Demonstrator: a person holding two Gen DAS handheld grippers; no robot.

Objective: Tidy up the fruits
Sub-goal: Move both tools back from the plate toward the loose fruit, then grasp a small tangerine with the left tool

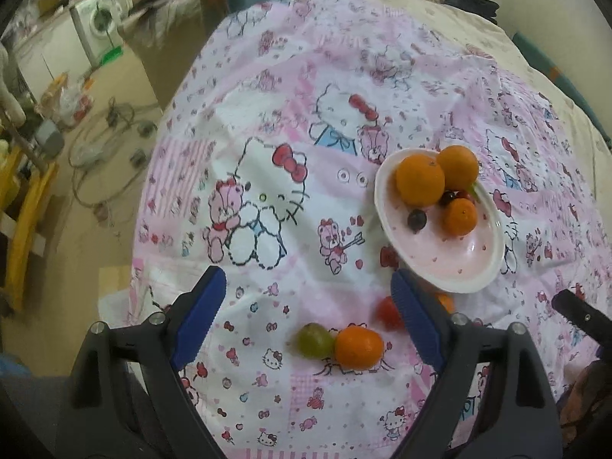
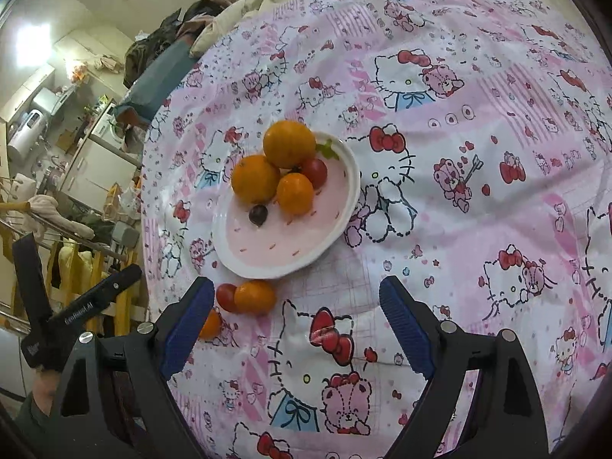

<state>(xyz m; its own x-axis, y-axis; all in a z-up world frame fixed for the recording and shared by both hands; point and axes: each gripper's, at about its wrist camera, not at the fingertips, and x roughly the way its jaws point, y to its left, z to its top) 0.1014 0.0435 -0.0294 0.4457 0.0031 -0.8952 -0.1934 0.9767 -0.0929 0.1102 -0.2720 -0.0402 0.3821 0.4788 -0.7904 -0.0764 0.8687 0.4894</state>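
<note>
A white and pink plate (image 1: 459, 287) (image 2: 267, 273) holds two big oranges (image 1: 420, 179) (image 2: 288, 143), a small orange (image 1: 461, 216) (image 2: 294, 193), a red tomato (image 2: 315, 172) and a dark grape (image 1: 417, 220) (image 2: 258, 214). On the cloth in front of it lie a green fruit (image 1: 315, 340), an orange (image 1: 359, 346), a red tomato (image 1: 388, 311) (image 2: 226, 296) and another orange (image 2: 255, 296). My left gripper (image 1: 306, 279) hangs open above the green fruit and orange, holding nothing. My right gripper (image 2: 294, 287) is open and empty over bare cloth just in front of the plate.
A pink cartoon-print cloth (image 1: 267, 134) covers the surface, whose edge drops to the floor on the left. Cables (image 1: 107, 134), a washing machine (image 1: 97, 23) and a yellow rack (image 1: 26, 225) stand there. Bedding and clothes (image 2: 183, 23) pile up at the back.
</note>
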